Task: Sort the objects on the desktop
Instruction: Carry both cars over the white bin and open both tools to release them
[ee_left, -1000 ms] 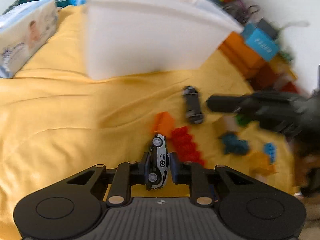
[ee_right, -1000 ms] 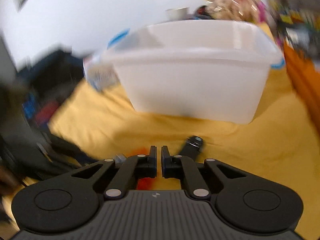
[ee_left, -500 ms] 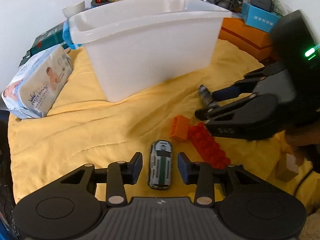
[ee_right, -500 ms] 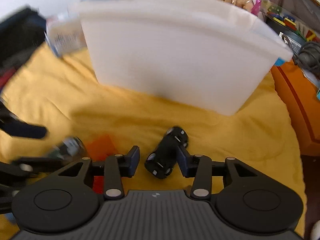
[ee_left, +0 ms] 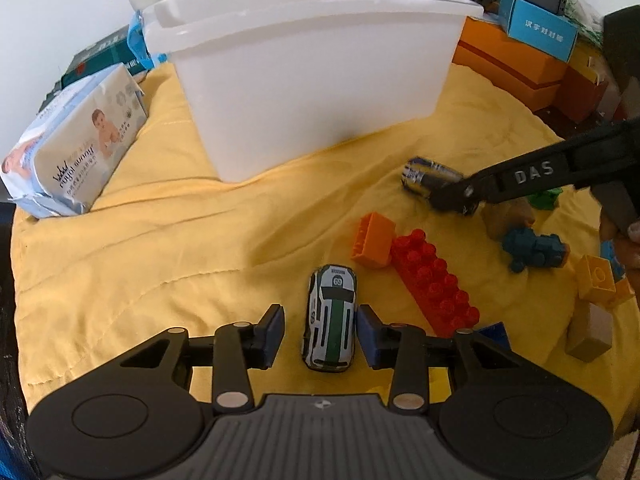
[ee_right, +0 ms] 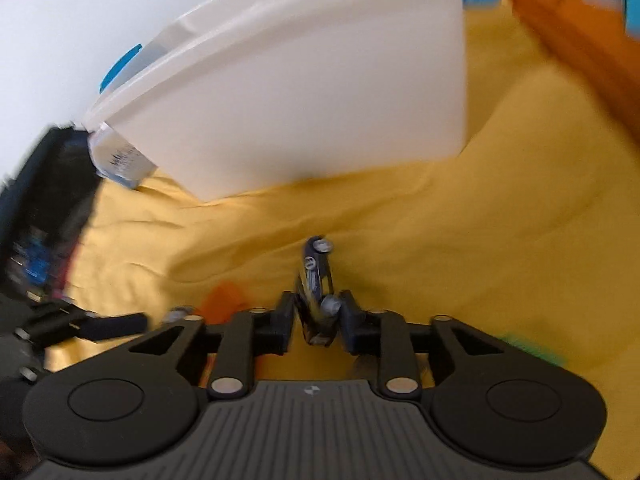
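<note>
The left hand-held gripper (ee_left: 320,330) is spread around a white toy car (ee_left: 330,318) lying on the yellow cloth (ee_left: 160,248), its pads clear of the car's sides. The right hand-held gripper (ee_right: 318,320) pinches a dark toy car (ee_right: 316,280), tilted on its side. A white tub (ee_left: 304,80) stands behind them.

the left wrist view is bright and sharp, lit evenly by daylight, with soft shadows under the white bin (ee_left: 312,80) on the yellow cloth (ee_left: 160,248). fisheye bending curves the edges and darkens the corners. the right wrist view is motion-blurred, worst at its left and upper right edges; the bin wall (ee_right: 320,100) looks washed out.
</note>
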### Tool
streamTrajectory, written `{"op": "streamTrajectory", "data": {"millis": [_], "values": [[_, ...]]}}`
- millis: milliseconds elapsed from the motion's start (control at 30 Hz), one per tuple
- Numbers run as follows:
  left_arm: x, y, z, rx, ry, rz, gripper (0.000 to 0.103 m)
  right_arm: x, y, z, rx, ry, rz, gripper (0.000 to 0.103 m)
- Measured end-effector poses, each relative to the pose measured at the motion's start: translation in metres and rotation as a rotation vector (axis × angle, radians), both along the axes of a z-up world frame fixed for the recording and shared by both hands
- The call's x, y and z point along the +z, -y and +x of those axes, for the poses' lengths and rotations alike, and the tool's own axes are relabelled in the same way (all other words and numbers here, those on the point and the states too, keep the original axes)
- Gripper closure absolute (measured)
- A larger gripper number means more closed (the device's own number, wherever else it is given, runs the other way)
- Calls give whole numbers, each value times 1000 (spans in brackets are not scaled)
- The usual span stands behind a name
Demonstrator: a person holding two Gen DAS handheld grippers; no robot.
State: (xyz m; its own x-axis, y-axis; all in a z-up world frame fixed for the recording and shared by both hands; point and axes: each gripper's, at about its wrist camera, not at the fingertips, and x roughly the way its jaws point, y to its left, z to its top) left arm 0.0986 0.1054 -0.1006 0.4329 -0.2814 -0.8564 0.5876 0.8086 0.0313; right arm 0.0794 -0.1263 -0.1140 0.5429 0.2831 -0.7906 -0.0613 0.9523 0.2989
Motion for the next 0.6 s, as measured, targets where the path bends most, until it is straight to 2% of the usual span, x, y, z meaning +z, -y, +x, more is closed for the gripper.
{"op": "streamTrajectory", "data": {"millis": [67,133,200,267,333,433,467,500,600], "values": [[-4,1,0,-6,-16,2,59,8,-6,-6,26,60,-139,57],[-6,2,-1,-8,-26,1,59,13,-14,-11,64,89,-197,58],[-9,2,-1,-7,-30,-1,59,15,-25,-13,117,123,-249,54],[-10,2,1,2,-32,-9,60,10,-36,-12,159,153,-349,53],[-12,1,4,4,-41,-22,60,3,-43,-3,192,160,-403,54],[-13,2,6,1,-40,-39,68,-10,-43,2,211,123,-410,56],[-13,0,7,9,-43,-46,68,-12,-43,2,209,126,-400,60],[-13,-1,8,18,-50,-57,68,-12,-42,1,218,125,-383,69],[-10,-7,9,48,-63,-100,69,-9,-44,1,244,117,-385,70]]}}
